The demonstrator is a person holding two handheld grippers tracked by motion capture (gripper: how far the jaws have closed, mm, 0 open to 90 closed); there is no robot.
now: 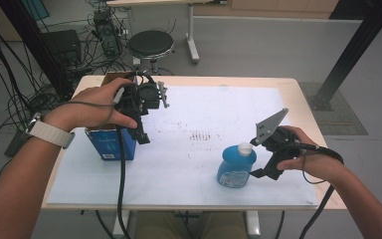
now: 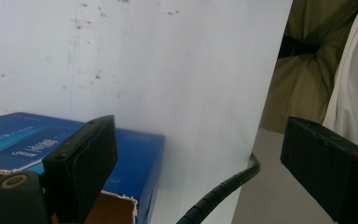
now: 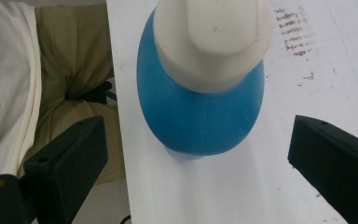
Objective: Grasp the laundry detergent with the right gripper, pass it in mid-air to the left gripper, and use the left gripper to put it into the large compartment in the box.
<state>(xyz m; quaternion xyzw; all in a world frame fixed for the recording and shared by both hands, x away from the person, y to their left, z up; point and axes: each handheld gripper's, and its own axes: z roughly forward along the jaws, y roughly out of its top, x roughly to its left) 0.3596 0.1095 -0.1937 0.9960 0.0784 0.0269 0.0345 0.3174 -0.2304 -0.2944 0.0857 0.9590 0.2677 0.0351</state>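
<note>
Standing upright on the white sheet [image 1: 189, 149], the blue bottle [image 1: 236, 167] with its white cap [image 1: 245, 149] sits at about 5 o'clock from the table centre, close to the near edge. The right gripper [image 1: 261, 162] hovers just beside it, at its 3 o'clock; both jaws are spread wide, with the bottle ahead of them and untouched. The blue box [image 1: 110, 143] stands at 9 o'clock on the table, top flaps open. The left gripper [image 1: 140, 130] hangs over the box's right edge, jaws wide and holding nothing.

Obstructions: a round stool [image 1: 150, 44] and loose cables [image 1: 10, 94] lie on the floor beyond the far edge, at 11 o'clock; dark smudges [image 1: 201, 135] mark the sheet between box and bottle.

The right gripper view looks down on the cap [image 3: 213, 39] and the bottle's rounded shoulder [image 3: 200, 116], well apart from each jaw. The left gripper view shows the box's torn cardboard rim [image 2: 116, 205] and the gripper's ribbed cable [image 2: 219, 193], details the high view leaves too small to make out.
</note>
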